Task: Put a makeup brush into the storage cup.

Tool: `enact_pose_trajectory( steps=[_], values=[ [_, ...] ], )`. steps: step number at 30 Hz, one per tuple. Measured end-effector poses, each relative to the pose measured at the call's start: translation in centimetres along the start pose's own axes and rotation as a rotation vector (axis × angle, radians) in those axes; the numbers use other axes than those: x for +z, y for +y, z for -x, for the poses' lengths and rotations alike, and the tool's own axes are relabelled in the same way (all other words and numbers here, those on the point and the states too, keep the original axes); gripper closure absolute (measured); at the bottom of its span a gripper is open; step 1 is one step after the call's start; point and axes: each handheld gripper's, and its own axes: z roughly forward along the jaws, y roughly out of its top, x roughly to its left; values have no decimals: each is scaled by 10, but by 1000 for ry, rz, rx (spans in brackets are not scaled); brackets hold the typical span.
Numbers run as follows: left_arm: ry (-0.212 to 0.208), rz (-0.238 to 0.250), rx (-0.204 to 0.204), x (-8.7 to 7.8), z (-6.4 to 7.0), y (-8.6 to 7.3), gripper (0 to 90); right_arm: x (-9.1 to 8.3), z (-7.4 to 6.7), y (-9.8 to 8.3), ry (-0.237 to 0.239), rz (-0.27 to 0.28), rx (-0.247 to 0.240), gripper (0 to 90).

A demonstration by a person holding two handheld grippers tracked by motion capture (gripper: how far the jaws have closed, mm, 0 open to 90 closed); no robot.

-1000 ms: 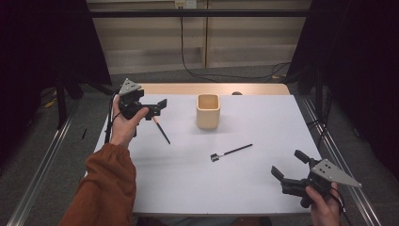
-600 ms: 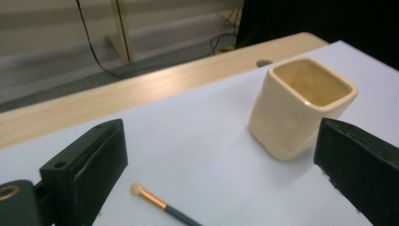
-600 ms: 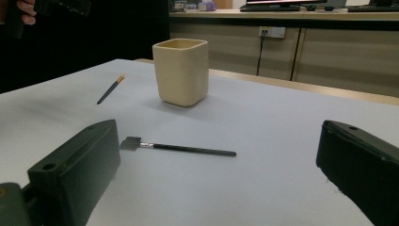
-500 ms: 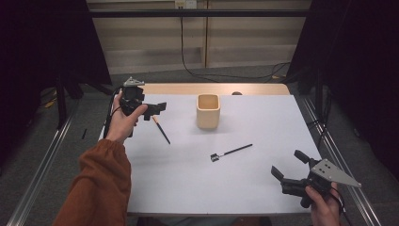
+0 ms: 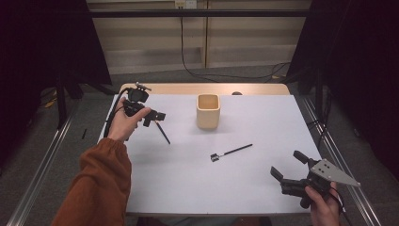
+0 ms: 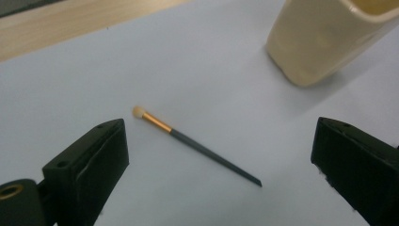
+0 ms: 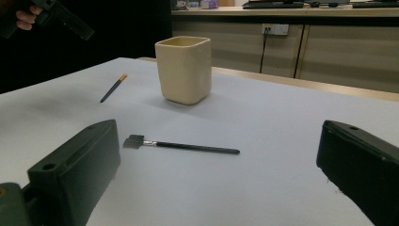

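White table (image 5: pixel 188 188); left gripper (image 5: pixel 155 117) wide open, empty, above brush (image 6: pixel 197 147); right gripper (image 5: pixel 289 169) likewise agape.

The left gripper view's top edge at one o'clock cuts off the cream cup (image 6: pixel 324 37); its inside stays hidden
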Motion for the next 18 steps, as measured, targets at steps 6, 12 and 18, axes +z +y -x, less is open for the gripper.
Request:
enact_pose_trajectory(
  steps=[6,12,18],
  values=[
    [12,-128,-37,6,-2,-4,49,0,0,0,-3,0,-3,0],
    [8,-256,-64,17,-1,-7,50,0,0,0,-3,-2,-4,0],
    [18,-315,-29,26,3,-10,48,0,0,0,-3,-2,-6,0]
  ],
)
